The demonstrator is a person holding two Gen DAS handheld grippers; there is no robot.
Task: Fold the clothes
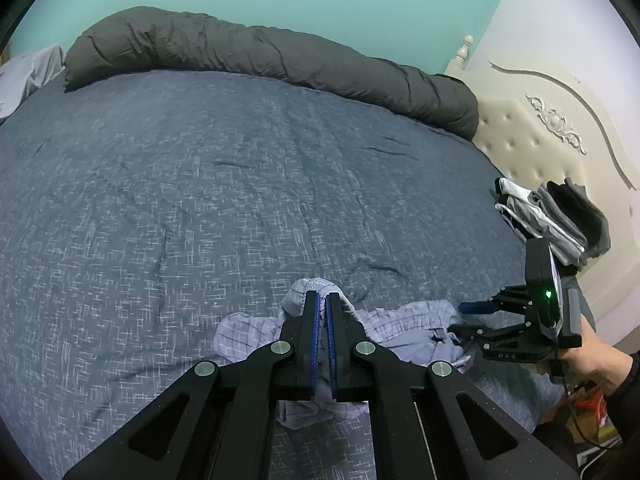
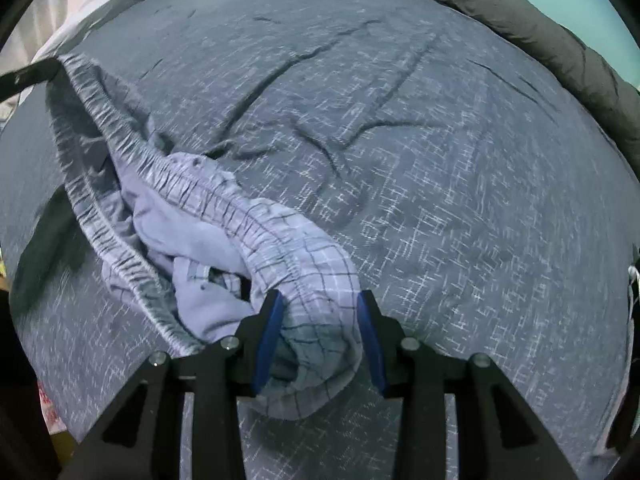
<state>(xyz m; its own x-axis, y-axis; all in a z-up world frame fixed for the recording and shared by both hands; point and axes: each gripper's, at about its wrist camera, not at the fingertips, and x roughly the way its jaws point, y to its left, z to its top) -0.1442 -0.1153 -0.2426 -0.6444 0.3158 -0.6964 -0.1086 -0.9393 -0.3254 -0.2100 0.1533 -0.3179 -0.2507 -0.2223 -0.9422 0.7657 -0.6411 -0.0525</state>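
Note:
Pale blue checked shorts (image 1: 408,320) with an elastic waistband lie crumpled at the near edge of the blue-grey bed cover (image 1: 200,160). My left gripper (image 1: 321,296) is shut on a fold of them, with cloth bunched over and under its fingers. The right wrist view shows the shorts (image 2: 192,236) with the waistband stretched from the left gripper (image 2: 56,68) at the upper left down to my right gripper (image 2: 320,298). The right gripper's blue pads press on a thick roll of waistband. A hand (image 1: 592,356) holds the right gripper (image 1: 460,318) at the right.
A rolled dark grey duvet (image 1: 260,52) runs along the far side of the bed. A stack of folded clothes (image 1: 556,216) sits by the cream padded headboard (image 1: 540,140) at the right. A pale sheet (image 1: 24,76) lies at the far left corner.

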